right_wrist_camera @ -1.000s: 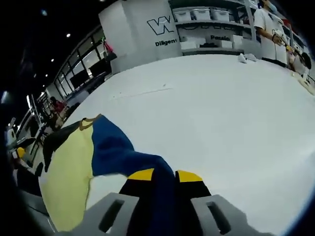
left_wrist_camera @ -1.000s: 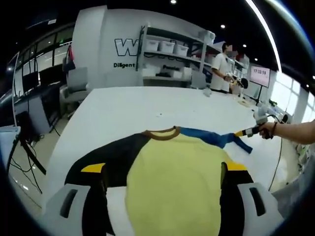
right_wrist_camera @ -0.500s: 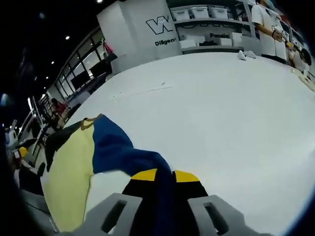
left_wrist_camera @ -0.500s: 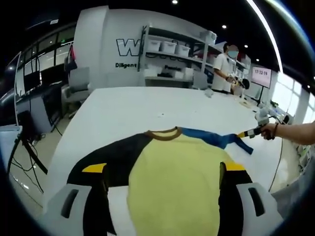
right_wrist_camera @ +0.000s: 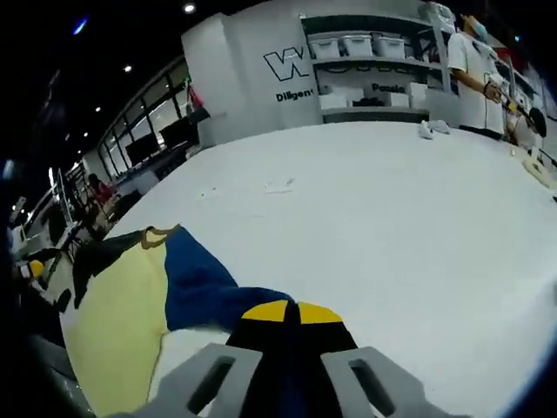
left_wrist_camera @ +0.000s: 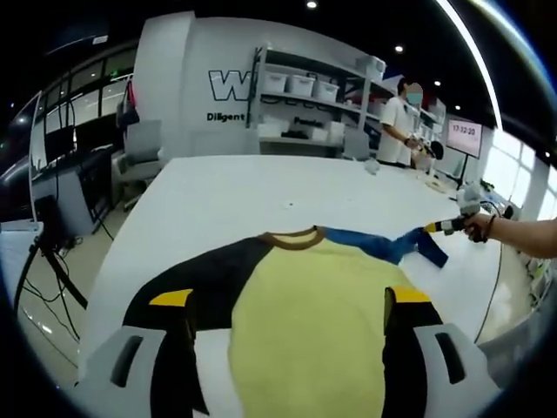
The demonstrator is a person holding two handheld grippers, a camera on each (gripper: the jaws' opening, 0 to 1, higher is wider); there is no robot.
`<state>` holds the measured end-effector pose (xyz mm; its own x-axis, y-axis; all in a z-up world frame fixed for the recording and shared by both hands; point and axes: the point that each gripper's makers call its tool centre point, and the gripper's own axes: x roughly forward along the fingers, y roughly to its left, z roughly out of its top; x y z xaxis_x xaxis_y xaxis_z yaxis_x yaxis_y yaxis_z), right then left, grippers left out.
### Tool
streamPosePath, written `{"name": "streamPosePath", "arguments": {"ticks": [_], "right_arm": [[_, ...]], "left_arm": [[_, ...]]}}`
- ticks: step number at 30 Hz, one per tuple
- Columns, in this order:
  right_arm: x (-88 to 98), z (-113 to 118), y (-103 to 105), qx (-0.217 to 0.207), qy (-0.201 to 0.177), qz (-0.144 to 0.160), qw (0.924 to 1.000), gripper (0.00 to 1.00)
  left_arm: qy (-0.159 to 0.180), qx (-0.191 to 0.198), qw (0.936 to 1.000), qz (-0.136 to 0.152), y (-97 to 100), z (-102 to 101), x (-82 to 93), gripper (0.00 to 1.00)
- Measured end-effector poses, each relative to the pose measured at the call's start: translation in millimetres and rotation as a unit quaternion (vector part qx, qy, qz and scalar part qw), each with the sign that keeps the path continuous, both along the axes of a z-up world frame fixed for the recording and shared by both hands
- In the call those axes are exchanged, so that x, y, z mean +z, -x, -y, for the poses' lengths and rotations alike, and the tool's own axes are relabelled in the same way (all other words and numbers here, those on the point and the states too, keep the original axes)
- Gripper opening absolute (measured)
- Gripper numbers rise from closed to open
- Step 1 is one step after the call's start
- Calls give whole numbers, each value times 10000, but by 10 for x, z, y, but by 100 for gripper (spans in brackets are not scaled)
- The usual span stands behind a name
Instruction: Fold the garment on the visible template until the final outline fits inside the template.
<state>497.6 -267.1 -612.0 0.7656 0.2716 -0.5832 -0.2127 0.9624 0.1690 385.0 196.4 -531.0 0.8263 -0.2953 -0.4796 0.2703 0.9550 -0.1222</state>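
2 grippers: R [right_wrist_camera: 291, 315] fingers pinch blue sleeve [right_wrist_camera: 202, 292]; L [left_wrist_camera: 287, 300] fingers apart over shirt [left_wrist_camera: 305, 322].

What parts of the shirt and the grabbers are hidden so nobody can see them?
- Shirt bottom: cut off by the lower edge of the left gripper view.
- Blue sleeve end: hidden between the right gripper's shut jaws in the right gripper view.
- Template: none can be made out on the white table.
- Left gripper: jaws apart, but contact with the cloth is unclear.

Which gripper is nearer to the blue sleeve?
Right. The right gripper is shut on the blue sleeve at its end; the left gripper straddles the yellow body, apart from it.
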Motion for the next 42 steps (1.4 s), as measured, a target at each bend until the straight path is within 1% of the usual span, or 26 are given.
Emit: {"name": "streamPosePath", "arguments": {"ticks": [1, 2, 3, 5, 6, 7, 8, 9, 11, 13, 14, 16, 17, 20, 21, 24, 25, 26, 31, 32, 33, 35, 36, 37, 40, 42], "right_arm": [[172, -21, -61, 68, 105, 303, 9995, 0], [259, -32, -88, 126, 235, 487, 9985, 0], [349, -70, -101, 256, 444, 678, 9964, 0], [411, -140, -68, 496, 860, 820, 9917, 0], [431, -175, -43, 675, 1168, 906, 9867, 0], [394, -255, 43, 1074, 1760, 959, 9738, 0], [250, -350, 186, 1326, 1857, 738, 9708, 0], [217, -370, 221, 1392, 1900, 699, 9693, 0], [2, -457, 419, 1631, 1954, 482, 9659, 0], [-181, -465, 553, 1668, 1886, 194, 9676, 0], [-317, -465, 652, 1745, 1870, -12, 9667, 0], [-453, -442, 767, 1830, 2028, -146, 9619, 0], [-491, -442, 800, 1838, 2020, -194, 9618, 0], [-598, -385, 865, 1764, 1926, -328, 9647, 0], [-606, -378, 871, 1757, 1939, -318, 9646, 0], [-651, -356, 904, 1752, 1904, -425, 9650, 0], [-657, -355, 906, 1749, 1881, -434, 9655, 0], [-641, -354, 891, 1694, 1815, -392, 9679, 0], [-619, -351, 886, 1528, 1561, -472, 9747, 0], [-532, -334, 845, 1182, 1351, -422, 9828, 0], [-494, -341, 831, 1092, 1225, -417, 9856, 0], [-419, -354, 804, 912, 972, -408, 9902, 8], [-371, -354, 765, 850, 873, -339, 9920, 12], [-323, -353, 725, 787, 774, -270, 9935, 13], [-256, -282, 630, 732, 902, -254, 9929, 7], [-176, -264, 581, 653, 863, -222, 9939, 8]], "left_arm": [[4, 6, 10000, 20, 0, -4, 8, 89], [0, 7, 10000, 21, 1, -6, 10, 89], [-2, 24, 10000, 34, 1, -13, 13, 88], [9, 39, 10000, 41, 8, -22, 15, 87], [8, 42, 10000, 46, 11, -25, 14, 87], [7, 45, 10000, 51, 14, -29, 14, 87], [11, 58, 10000, 39, 19, -37, 9, 86], [12, 62, 10000, 39, 20, -40, 8, 86], [15, 75, 10000, 41, 24, -53, 11, 85], [25, 89, 9999, 69, 20, -60, 23, 85], [32, 87, 9999, 64, 19, -61, 30, 85], [29, 84, 9999, 87, 15, -66, 44, 84], [28, 81, 9999, 102, 11, -68, 52, 84], [29, 100, 9999, 106, 4, -83, 55, 84], [27, 105, 9999, 105, 3, -85, 54, 84], [27, 106, 9999, 89, -3, -83, 43, 84], [31, 96, 9999, 97, -6, -75, 46, 84], [37, 100, 9999, 98, -7, -72, 47, 84], [31, 105, 9999, 131, -5, -65, 64, 86], [28, 110, 9998, 139, -4, -67, 69, 86], [27, 108, 9998, 146, -3, -67, 73, 87], [24, 105, 9998, 161, 1, -68, 82, 87], [22, 108, 9998, 167, 4, -71, 86, 87], [19, 110, 9998, 173, 7, -74, 91, 87], [-4, 111, 9998, 170, 14, -84, 93, 87], [-6, 118, 9998, 178, 18, -90, 97, 87]]}}
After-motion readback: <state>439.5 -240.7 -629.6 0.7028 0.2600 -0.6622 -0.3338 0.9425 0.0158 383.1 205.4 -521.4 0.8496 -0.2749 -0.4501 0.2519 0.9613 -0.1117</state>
